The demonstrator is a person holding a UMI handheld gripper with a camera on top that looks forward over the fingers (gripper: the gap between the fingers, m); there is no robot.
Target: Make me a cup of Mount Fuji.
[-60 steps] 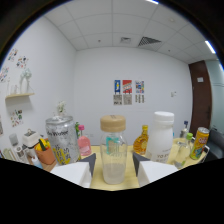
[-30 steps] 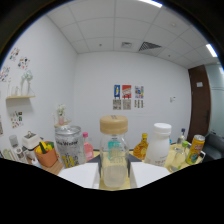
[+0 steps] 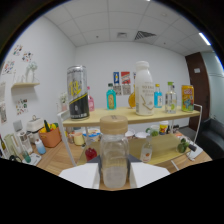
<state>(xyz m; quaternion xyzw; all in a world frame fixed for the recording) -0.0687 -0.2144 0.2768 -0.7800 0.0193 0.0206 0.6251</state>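
The room was an office with white walls, a tiled ceiling with a vent, a dark door off to the gripper's right and small posters [image 3: 124, 79] on the far wall. Beyond the gripper stood a two-tier wooden shelf [image 3: 150, 116] on a white frame, its top board above the level of the fingers. On that board sat a tall silver and black can [image 3: 77, 93] to the left, a white bottle [image 3: 144, 89] ahead and slightly right, a blue bottle [image 3: 111, 97] between them, and an orange can [image 3: 187, 98] further right. An orange pot [image 3: 50, 136] of tools stood low to the left.

The gripper [image 3: 114, 176] held a clear jar [image 3: 113, 151] with a tan lid, upright between its two white fingers [image 3: 80, 176], which appeared to press on its lower sides, just ahead of the camera. The jar looked rigid and smooth, probably glass or hard plastic (so likely slippery, and breakable if glass). It seemed to carry only a little whitish content at the bottom, so it was probably light. The straight lower body, where the fingers sat, looked the safest hold, since the lid could twist or lift off. No table surface directly under the jar could be seen.
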